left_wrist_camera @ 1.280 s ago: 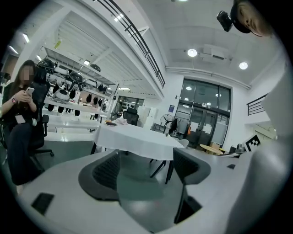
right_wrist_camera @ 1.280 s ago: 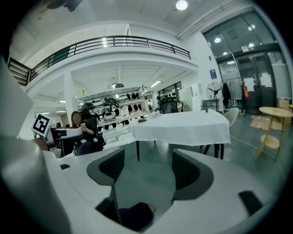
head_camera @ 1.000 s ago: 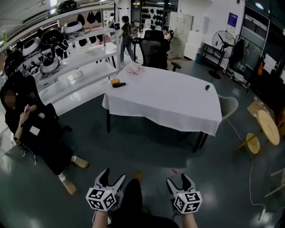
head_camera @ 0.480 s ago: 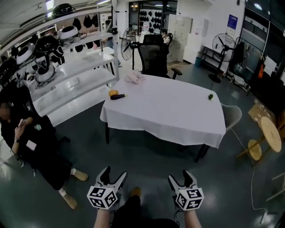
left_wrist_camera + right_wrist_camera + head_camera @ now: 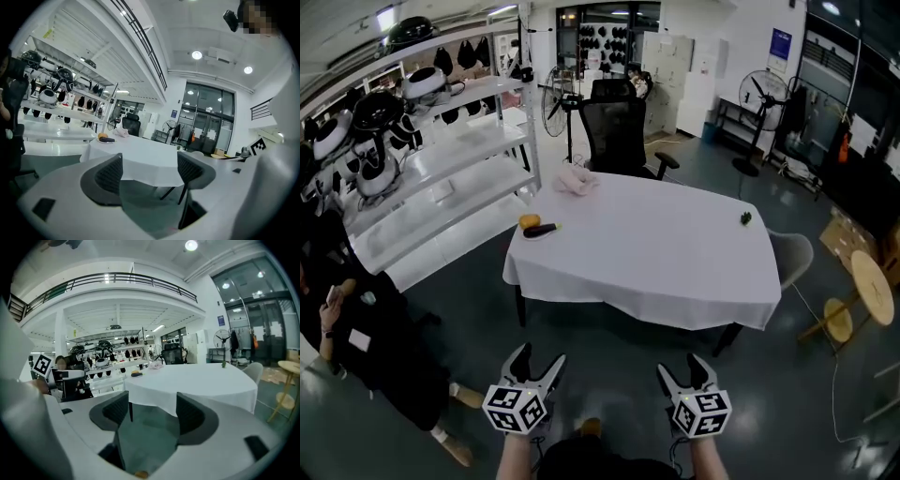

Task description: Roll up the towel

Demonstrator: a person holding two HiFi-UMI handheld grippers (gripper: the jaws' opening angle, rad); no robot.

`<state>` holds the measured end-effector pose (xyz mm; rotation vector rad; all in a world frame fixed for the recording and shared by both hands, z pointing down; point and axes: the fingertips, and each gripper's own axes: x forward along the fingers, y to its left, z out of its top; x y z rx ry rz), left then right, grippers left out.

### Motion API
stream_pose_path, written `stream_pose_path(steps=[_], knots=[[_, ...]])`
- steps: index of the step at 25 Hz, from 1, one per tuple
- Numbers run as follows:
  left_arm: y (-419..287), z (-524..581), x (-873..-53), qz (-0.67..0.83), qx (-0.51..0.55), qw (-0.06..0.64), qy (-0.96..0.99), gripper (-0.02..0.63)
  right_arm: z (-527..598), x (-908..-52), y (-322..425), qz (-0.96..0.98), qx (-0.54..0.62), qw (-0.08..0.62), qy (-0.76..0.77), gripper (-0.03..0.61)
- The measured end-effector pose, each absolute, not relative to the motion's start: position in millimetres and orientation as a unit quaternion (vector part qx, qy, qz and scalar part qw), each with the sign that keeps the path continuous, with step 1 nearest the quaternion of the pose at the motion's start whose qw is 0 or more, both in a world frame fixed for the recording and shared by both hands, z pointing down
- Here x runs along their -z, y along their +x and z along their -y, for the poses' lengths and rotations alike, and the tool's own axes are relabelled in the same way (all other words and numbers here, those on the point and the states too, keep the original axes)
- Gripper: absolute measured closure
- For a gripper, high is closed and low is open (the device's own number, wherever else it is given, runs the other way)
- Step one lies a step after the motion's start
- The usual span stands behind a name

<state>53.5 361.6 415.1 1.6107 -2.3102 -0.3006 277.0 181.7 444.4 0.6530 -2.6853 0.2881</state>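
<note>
The table (image 5: 675, 253) now stands nearer at frame centre, the towel (image 5: 577, 178) at its upper left untouched (rolling not begun); left gripper (image 5: 539, 357) and right gripper (image 5: 682, 366) hang spread, empty.

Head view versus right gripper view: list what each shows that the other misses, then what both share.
Head view only: the right gripper seen from above, with its marker cube. Right gripper view only: the railed balcony overhead. Both: the white-clothed table, the pink towel near its far corner, the black office chair, and that gripper's jaws standing apart with nothing between them.
</note>
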Motion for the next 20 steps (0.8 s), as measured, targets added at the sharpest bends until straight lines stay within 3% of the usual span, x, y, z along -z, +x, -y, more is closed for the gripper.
stream_pose_path(steps=[11,20], knots=[[-14.1,-324.1,-421.0,0.801,0.103,0.154,0.569,0.235,-144.5,-449.9,213.1,0.948,-0.103,0.174,0.246,0.259],[-8.1,-324.7,-445.7,0.786,0.096,0.190,0.580,0.235,-162.6,-480.8,216.9,0.937,-0.127,0.214,0.246,0.259]])
